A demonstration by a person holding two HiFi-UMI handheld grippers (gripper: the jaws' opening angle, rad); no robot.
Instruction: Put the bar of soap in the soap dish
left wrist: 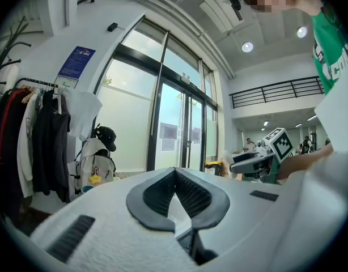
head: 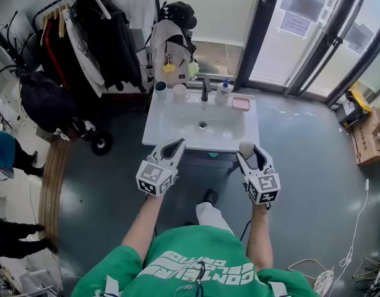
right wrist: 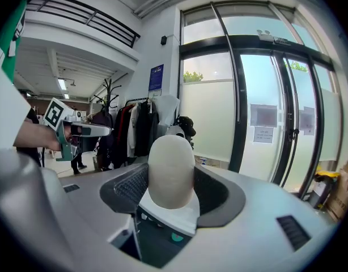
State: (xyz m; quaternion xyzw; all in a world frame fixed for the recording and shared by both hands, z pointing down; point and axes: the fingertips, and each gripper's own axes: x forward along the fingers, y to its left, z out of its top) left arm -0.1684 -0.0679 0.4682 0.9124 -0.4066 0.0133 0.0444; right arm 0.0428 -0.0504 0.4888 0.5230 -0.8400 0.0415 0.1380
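My right gripper (head: pixel 247 151) is shut on a cream oval bar of soap (right wrist: pixel 171 173), which stands upright between its dark pads (right wrist: pixel 124 189); in the head view the soap (head: pixel 246 148) shows at the jaw tips. The pink soap dish (head: pixel 241 103) sits on the back right of the white sink (head: pixel 167 136), ahead of both grippers. I hold both grippers in the air just in front of the sink's near edge. My left gripper (head: pixel 176 145) is shut with nothing in it, its pads (left wrist: pixel 154 196) meeting at the tips.
Along the sink's back edge stand a teal cup (head: pixel 160 89), a white mug (head: pixel 180 93), a black faucet (head: pixel 205 90) and a pump bottle (head: pixel 224 90). A coat rack (head: pixel 85 36) and a backpack (head: pixel 171 48) are behind on the left. Glass doors (head: pixel 314 30) and cardboard boxes (head: pixel 369 135) are on the right.
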